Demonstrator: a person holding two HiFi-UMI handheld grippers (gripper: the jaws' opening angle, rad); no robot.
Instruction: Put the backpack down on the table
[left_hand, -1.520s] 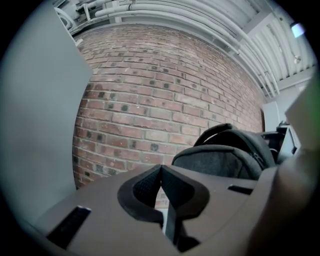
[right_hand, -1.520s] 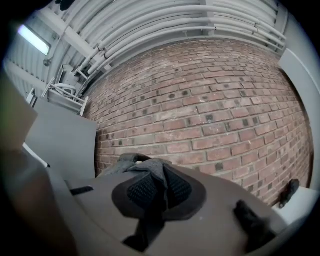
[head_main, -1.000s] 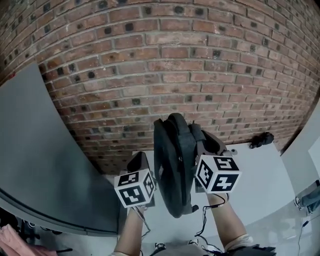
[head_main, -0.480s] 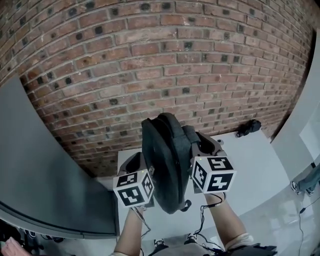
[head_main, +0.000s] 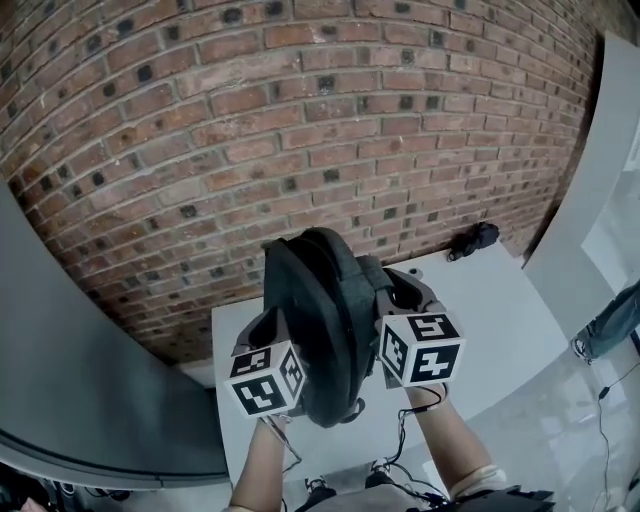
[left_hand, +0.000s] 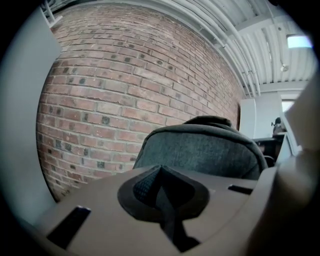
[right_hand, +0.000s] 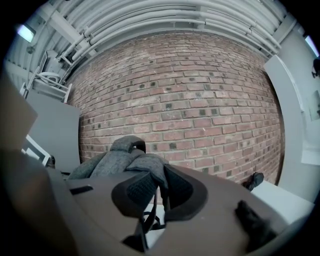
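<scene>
My head camera looks steeply down over the table's near edge. Cameras on my left gripper and right gripper sit close behind the backpack, and all three views share the brick wall.

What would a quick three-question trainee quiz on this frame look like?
1. True or false: the backpack lies flat on the table.
2. What stands behind the table? A) a brick wall B) a window C) a bookshelf
3. Short answer: which is shut on the backpack, the left gripper, the right gripper, or both?

Key: 1 false, it is held upright between the two grippers. 2 A. 3 both, each with backpack fabric pinched between its jaws.
</scene>
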